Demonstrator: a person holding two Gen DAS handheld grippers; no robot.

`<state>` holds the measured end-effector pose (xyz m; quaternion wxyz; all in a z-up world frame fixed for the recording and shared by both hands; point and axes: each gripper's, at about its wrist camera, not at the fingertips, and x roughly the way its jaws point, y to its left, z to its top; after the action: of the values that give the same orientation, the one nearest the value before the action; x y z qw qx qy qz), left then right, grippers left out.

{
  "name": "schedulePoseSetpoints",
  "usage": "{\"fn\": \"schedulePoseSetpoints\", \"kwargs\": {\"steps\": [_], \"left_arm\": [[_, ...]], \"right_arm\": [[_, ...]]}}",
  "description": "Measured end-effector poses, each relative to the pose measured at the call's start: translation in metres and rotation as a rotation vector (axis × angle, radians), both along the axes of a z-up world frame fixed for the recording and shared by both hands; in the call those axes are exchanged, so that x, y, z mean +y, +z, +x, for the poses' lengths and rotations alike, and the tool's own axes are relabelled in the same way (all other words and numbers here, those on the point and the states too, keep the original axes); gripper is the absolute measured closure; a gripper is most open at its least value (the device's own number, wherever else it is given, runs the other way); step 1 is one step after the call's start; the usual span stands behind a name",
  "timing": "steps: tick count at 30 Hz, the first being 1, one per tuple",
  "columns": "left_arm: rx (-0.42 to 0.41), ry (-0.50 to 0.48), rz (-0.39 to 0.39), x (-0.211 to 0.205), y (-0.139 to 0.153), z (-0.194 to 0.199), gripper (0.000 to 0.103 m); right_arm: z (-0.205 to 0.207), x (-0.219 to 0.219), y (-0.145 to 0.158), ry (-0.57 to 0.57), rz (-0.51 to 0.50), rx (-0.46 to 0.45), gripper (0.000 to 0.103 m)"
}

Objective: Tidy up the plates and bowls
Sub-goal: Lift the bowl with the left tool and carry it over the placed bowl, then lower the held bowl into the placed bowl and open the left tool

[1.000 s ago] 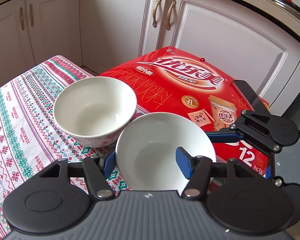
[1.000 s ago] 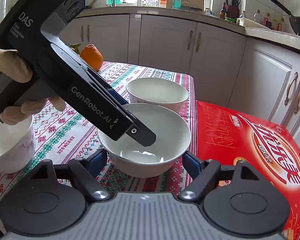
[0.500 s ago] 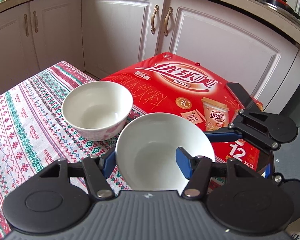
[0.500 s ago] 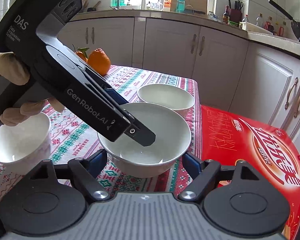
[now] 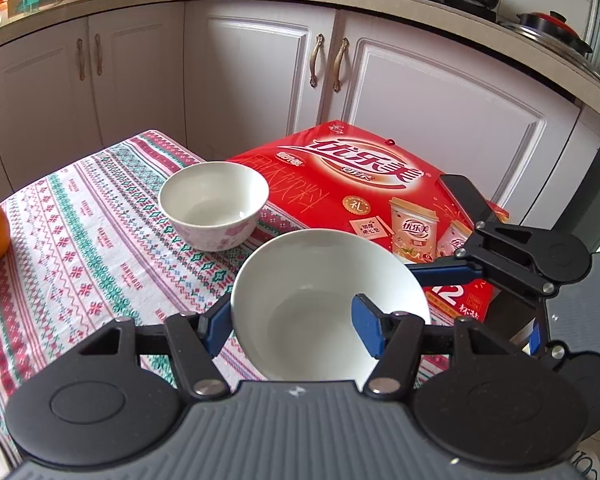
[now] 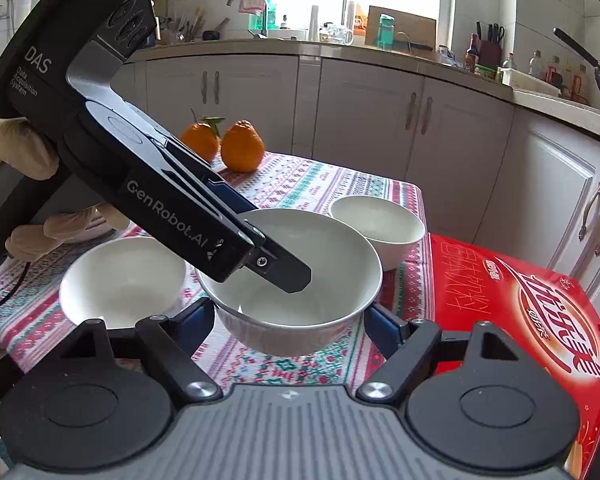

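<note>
The left gripper (image 5: 290, 326) holds a plain white bowl (image 5: 328, 304), its fingers (image 5: 366, 330) clamped on the rim, one inside the bowl and one outside; seen from the right wrist, that bowl (image 6: 290, 280) hangs clear of the patterned cloth on the worktop (image 5: 80, 248), tilted a little, and it holds nothing. The right gripper (image 6: 290, 320) sits just before the same bowl with its blue fingers (image 6: 382, 328) spread apart on either side of the bowl's base, and whether they touch it cannot be told. A gloved hand (image 6: 8, 160) grips the left tool's handle. Near the worktop's right edge stands a white bowl with pink flowers (image 5: 214, 204) on its side, upright and empty; the right wrist view shows it (image 6: 378, 226) beyond the lifted bowl. A third white bowl (image 6: 122, 280) rests on the cloth to the left of the lifted one, also empty. Two oranges (image 6: 242, 146) lie side by side toward the far edge of the worktop. A red drink carton (image 5: 364, 184) lies flat just beside the worktop's right edge, with a dark phone (image 5: 466, 200) lying on its top.
</note>
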<state>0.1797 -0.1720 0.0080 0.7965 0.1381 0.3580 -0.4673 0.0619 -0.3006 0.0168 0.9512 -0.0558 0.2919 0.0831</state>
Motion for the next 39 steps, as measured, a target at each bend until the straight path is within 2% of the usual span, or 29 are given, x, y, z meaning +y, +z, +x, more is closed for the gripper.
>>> {"fn": "schedulePoseSetpoints", "kwargs": {"steps": [15,25,39], "left_arm": [[-0.046,0.102,-0.02,0.066,0.02,-0.03,0.041],[-0.035,0.153,-0.026,0.1,0.012,-0.032,0.041],[0.0,0.174,-0.03,0.112,-0.002,-0.026,0.041]], "right_arm": [[-0.014,0.054,0.014,0.116,0.0,-0.026,0.018],[-0.013,0.084,0.01,0.171,-0.011,-0.002,0.018],[0.001,0.094,0.0,0.189,-0.018,0.046,0.018]]}}
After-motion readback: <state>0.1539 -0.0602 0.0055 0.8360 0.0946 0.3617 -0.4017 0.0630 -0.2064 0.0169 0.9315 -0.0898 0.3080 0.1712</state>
